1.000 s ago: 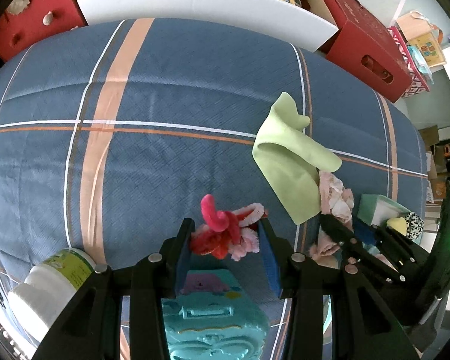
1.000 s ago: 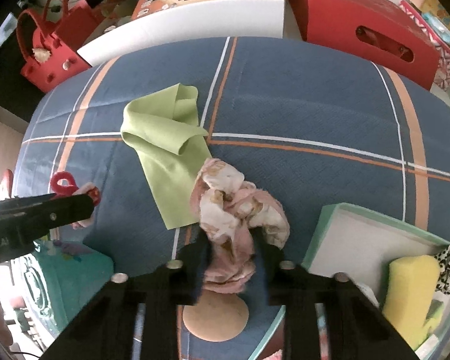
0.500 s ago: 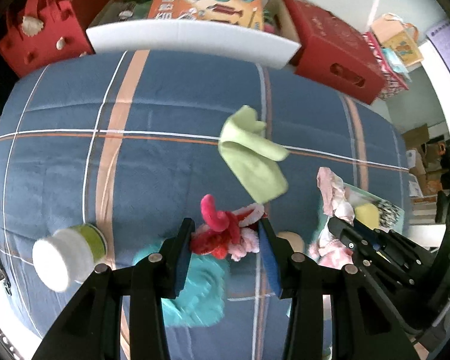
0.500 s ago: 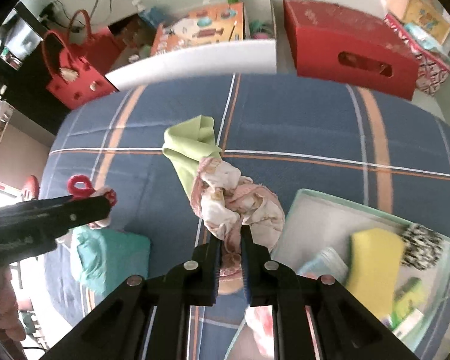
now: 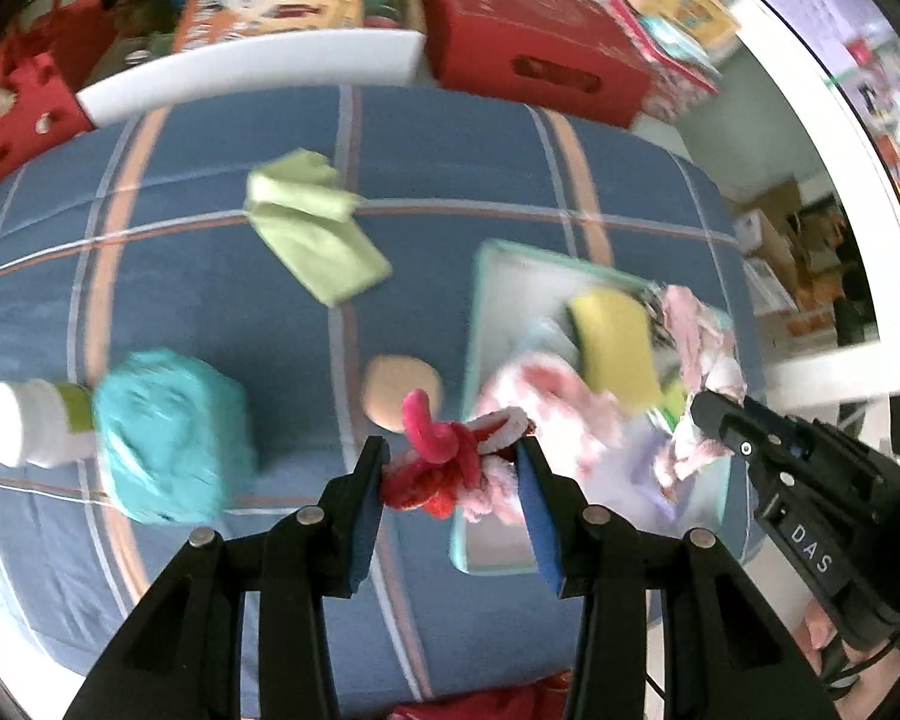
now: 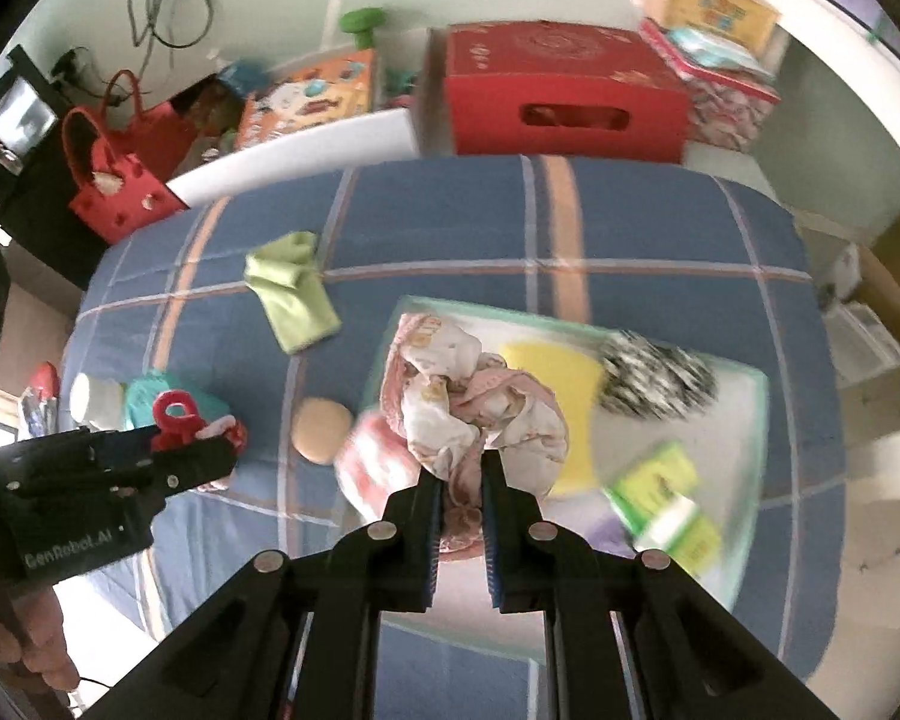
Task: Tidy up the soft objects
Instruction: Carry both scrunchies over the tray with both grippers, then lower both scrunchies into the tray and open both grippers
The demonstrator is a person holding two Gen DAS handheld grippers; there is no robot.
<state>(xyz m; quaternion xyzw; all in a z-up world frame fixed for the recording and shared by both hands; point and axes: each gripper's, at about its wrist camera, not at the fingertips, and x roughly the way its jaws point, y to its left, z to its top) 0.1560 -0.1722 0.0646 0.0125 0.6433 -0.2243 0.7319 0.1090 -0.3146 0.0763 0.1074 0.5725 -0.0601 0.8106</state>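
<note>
My left gripper point(image 5: 453, 468) is shut on a red and pink fluffy toy point(image 5: 444, 462), held in the air above the blue striped bed near the left edge of a teal tray point(image 5: 480, 276). My right gripper point(image 6: 459, 474) is shut on a crumpled pink and cream cloth point(image 6: 468, 396), hanging over the tray point(image 6: 750, 420). The tray holds a yellow sponge point(image 6: 564, 396), a black-and-white fuzzy item point(image 6: 660, 381) and a green packet point(image 6: 660, 492). A green folded cloth point(image 5: 315, 234) lies flat on the bed.
On the bed lie a turquoise toy case point(image 5: 168, 426), a white jar with a green label point(image 5: 30, 423) and a tan round pad point(image 5: 399, 399). Red boxes point(image 6: 564, 102), a red bag point(image 6: 120, 180) and a white board point(image 5: 252, 69) line the far side.
Both grippers have risen and moved right with their loads, from the bare bed toward the tray. The bed and its objects now look smaller and farther below.
</note>
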